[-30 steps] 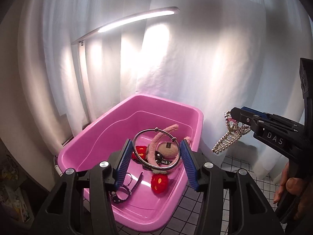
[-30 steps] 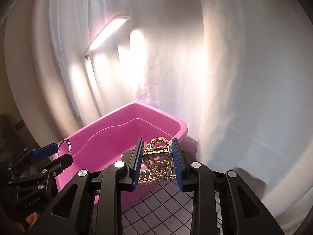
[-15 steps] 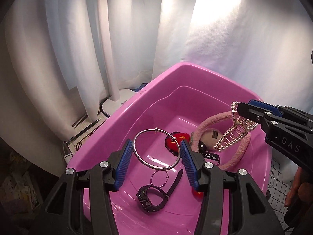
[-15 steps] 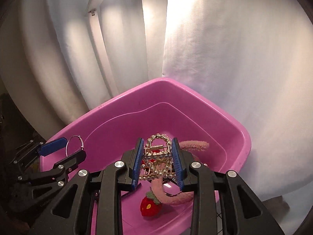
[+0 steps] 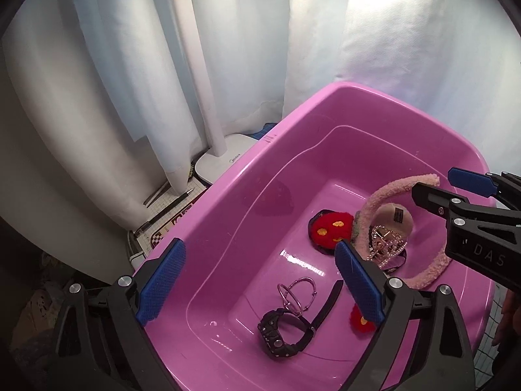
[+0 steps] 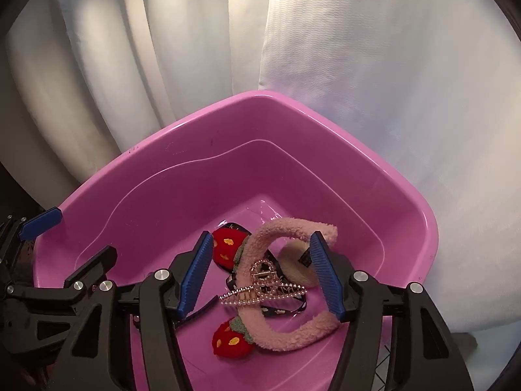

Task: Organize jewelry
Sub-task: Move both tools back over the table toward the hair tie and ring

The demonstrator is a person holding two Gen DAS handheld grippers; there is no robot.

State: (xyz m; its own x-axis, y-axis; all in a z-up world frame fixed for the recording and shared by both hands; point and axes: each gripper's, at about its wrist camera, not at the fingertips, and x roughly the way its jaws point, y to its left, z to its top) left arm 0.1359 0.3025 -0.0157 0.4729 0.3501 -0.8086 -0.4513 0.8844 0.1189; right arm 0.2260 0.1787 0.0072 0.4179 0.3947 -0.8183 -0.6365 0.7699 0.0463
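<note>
A pink tub (image 5: 228, 182) (image 6: 293, 101) fills both views. My left gripper (image 5: 260, 282) hangs over its near side with the jaws opening wide and nothing between the pads. Below it on the tub floor lie a silver bangle (image 5: 298, 296) and a black watch (image 5: 283, 332). My right gripper (image 6: 260, 273) is over the tub's right part, jaws opening, pads touching nothing. Under it the pearl hair claw (image 6: 263, 288) (image 5: 387, 244) rests loose on a pink fuzzy headband (image 6: 286, 228) (image 5: 387, 192). Red strawberry plush pieces (image 6: 228, 247) (image 5: 332, 228) lie beside the headband.
White curtains hang close behind the tub. A white lamp base (image 5: 224, 159) with its pole stands left of the tub, with a pen (image 5: 166, 208) on a gridded mat beside it. Checked cloth (image 5: 488, 352) shows at the lower right.
Both grippers have opened. The bangle dropped from the left jaws to the tub floor by the watch, and the pearl claw fell from the right jaws onto the headband. Both hands sank slightly toward the tub.
</note>
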